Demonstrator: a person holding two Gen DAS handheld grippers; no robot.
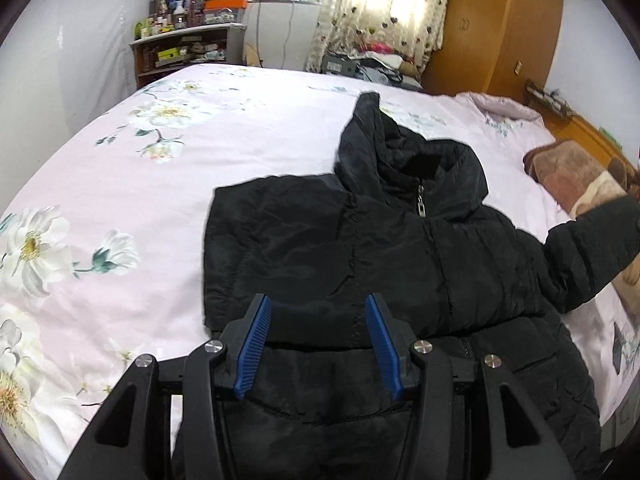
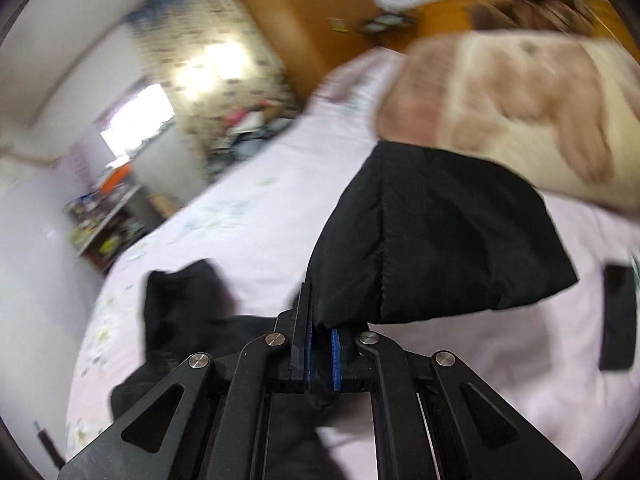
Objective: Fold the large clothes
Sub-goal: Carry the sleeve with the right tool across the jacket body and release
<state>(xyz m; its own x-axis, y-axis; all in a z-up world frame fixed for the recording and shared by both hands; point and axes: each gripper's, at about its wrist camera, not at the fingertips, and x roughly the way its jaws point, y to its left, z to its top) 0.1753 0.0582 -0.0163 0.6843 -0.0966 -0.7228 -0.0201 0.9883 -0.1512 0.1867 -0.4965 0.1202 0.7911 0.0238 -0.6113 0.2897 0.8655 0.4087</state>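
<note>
The right gripper (image 2: 320,334) has its blue pads pressed close together on the end of the jacket's sleeve (image 2: 436,236), which hangs lifted off the bed (image 2: 248,216) in front of a tan blanket (image 2: 508,108); the right wrist view is blurred. The left gripper (image 1: 318,312) holds nothing, its blue fingers (image 1: 256,340) spread wide just above the jacket's body.

The black puffer jacket (image 1: 380,256) lies zipped, front up, on the flowered pink bedsheet (image 1: 120,184), hood toward the far edge. One sleeve appears already folded across the chest; the other stretches out toward the blanket by the headboard edge.

The step in hand looks like folding that second sleeve in. Next it probably needs carrying across the chest and laying flat, with the free gripper ready to press the puffy body down.
</note>
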